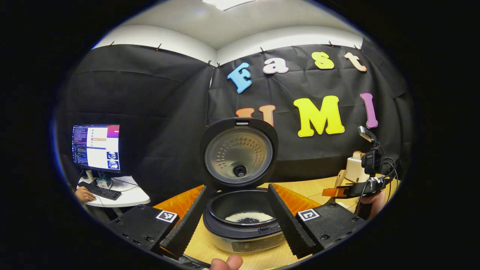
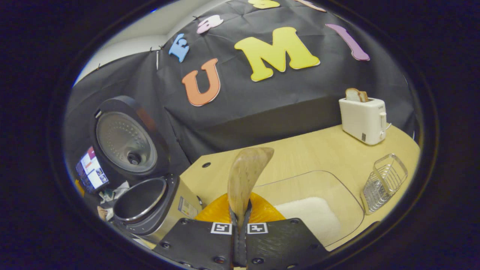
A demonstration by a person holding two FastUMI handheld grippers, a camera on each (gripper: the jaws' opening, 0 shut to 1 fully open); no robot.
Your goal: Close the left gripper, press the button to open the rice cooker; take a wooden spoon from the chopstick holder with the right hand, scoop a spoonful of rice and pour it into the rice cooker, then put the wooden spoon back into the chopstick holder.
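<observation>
Left gripper view: left gripper [image 1: 240, 225] hangs w/ jaws spread wide, fingers [image 1: 187, 225] flanking the rice cooker [image 1: 243, 232] but not touching it. A fingertip [image 1: 227, 262] of the holding hand pokes in at the bottom edge. Cooker sits at the near edge of the wooden table [image 1: 300, 187], lid [image 1: 239, 152] swung fully up, steam cap at its centre. A small heap of white rice [image 1: 249, 216] lies in the dark inner pot. Farther off at right, the other gripper [image 1: 350, 192] w/ its camera and cables, held over the table near the white toaster [image 1: 354, 168]. Far left, off the table, a monitor [image 1: 96, 147] and keyboard [image 1: 99, 191] on a small white desk, a person's hand [image 1: 84, 195] by the keys.

Right gripper view: right gripper [image 2: 240, 234] has jaws drawn narrow, clamped on the handle of the wooden spoon [image 2: 245, 180]; bowl of the spoon stands upright above the fingers, no rice visible on the side shown. Just beyond, a clear tray [image 2: 337, 187] w/ more white rice [image 2: 313, 215] spread in it, at the table's near edge. Wire chopstick holder [image 2: 384, 182] lies beside the tray toward the right edge. Open cooker at left edge. Toaster w/ bread slices [image 2: 356, 95] up sits at the far right corner.
</observation>
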